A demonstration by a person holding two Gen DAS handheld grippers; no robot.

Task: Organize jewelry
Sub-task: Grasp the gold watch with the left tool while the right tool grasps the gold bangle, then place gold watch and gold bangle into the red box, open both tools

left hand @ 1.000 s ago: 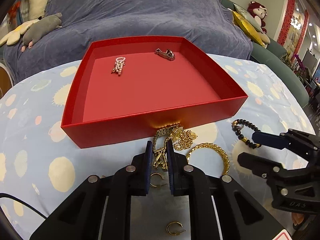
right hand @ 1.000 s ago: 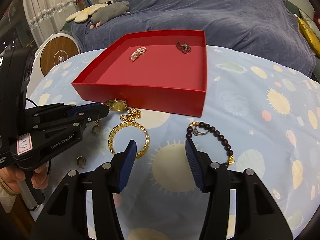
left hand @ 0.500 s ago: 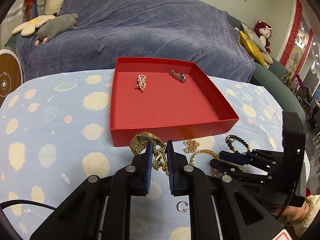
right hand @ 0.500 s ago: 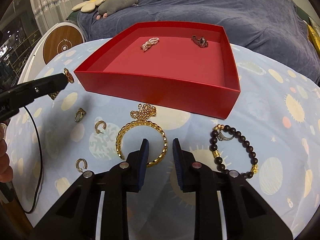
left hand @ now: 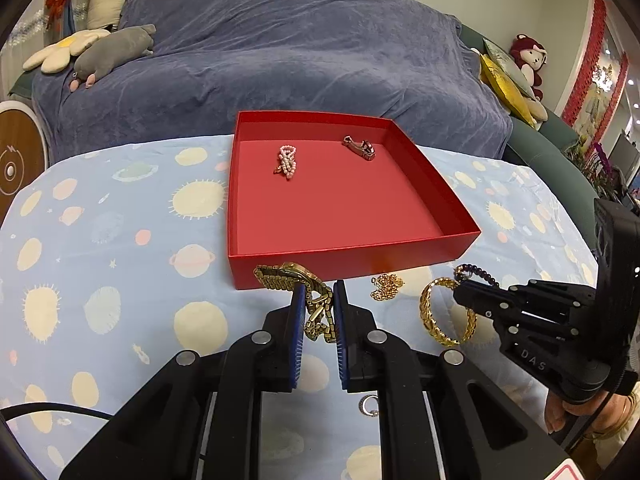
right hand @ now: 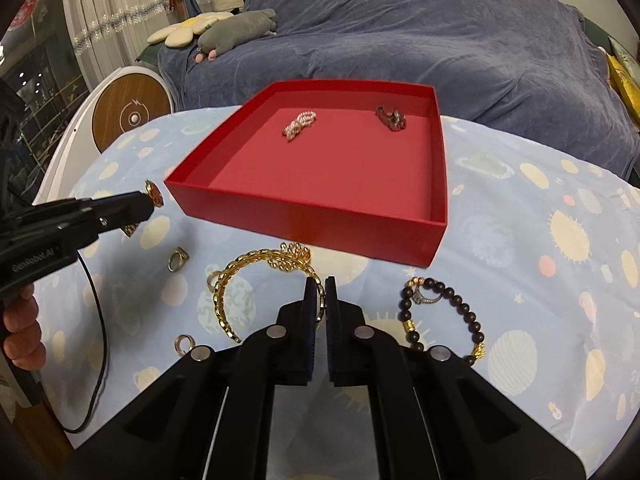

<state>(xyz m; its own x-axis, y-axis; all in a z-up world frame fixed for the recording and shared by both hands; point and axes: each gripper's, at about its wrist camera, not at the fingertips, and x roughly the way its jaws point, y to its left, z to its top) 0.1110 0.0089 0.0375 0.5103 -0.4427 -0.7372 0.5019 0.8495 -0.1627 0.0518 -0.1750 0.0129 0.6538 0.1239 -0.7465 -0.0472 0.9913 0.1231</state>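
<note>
My left gripper (left hand: pixel 317 300) is shut on a gold watch (left hand: pixel 298 280) and holds it above the cloth, just before the red tray (left hand: pixel 352 268). The tray holds a pink bead bracelet (left hand: pixel 287 161) and a dark clasp piece (left hand: pixel 359 147). My right gripper (right hand: pixel 319 294) is shut on the gold chain bangle (right hand: pixel 240 288), which lies on the cloth. The left gripper (right hand: pixel 148 206) also shows in the right wrist view, with the watch face (right hand: pixel 154 194) at its tip. The right gripper (left hand: pixel 464 294) shows at the bangle (left hand: pixel 440 320) in the left wrist view.
On the cloth lie a gold chain (right hand: pixel 294 256), a dark bead bracelet (right hand: pixel 444 320) with a ring (right hand: pixel 424 298) in it, and several small rings (right hand: pixel 179 259). A blue-covered sofa (left hand: pixel 280 60) stands behind the table. A round fan (right hand: pixel 130 114) stands at the left.
My left gripper has lifted the gold watch off the cloth and drawn back from the tray. My right gripper has closed from wide open onto the gold bangle.
</note>
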